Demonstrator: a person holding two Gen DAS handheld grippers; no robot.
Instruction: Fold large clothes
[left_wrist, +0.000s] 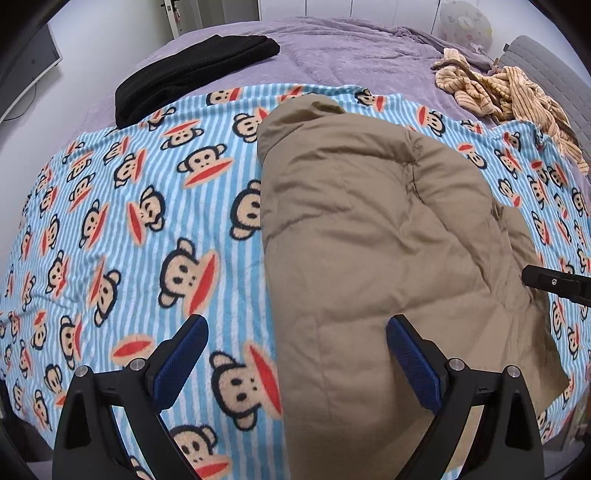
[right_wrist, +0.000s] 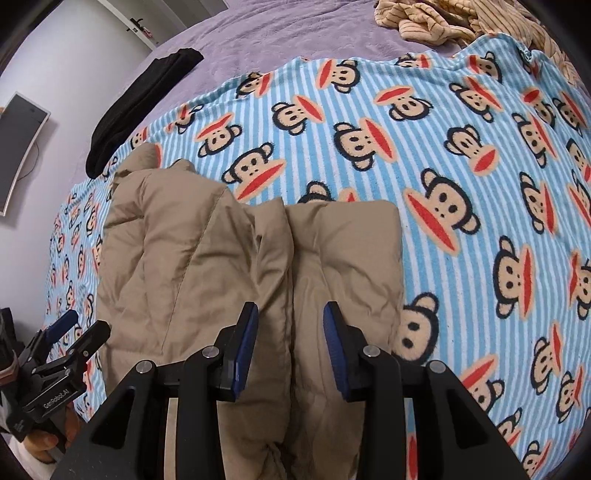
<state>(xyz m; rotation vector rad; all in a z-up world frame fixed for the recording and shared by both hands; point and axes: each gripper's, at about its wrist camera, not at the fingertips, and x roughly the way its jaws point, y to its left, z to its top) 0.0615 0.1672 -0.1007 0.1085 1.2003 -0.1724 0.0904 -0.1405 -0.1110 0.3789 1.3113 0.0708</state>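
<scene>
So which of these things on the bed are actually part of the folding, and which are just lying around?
Part of the job:
tan padded jacket
left gripper
right gripper

Just lying about:
monkey-print blanket under the jacket
black garment
striped tan clothes
purple bedcover

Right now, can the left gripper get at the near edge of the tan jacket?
Probably yes. The left gripper is open, with the near part of the tan jacket lying partly between its fingers on the monkey blanket. Nothing lies on that edge, and the right gripper is off toward the other side.
</scene>
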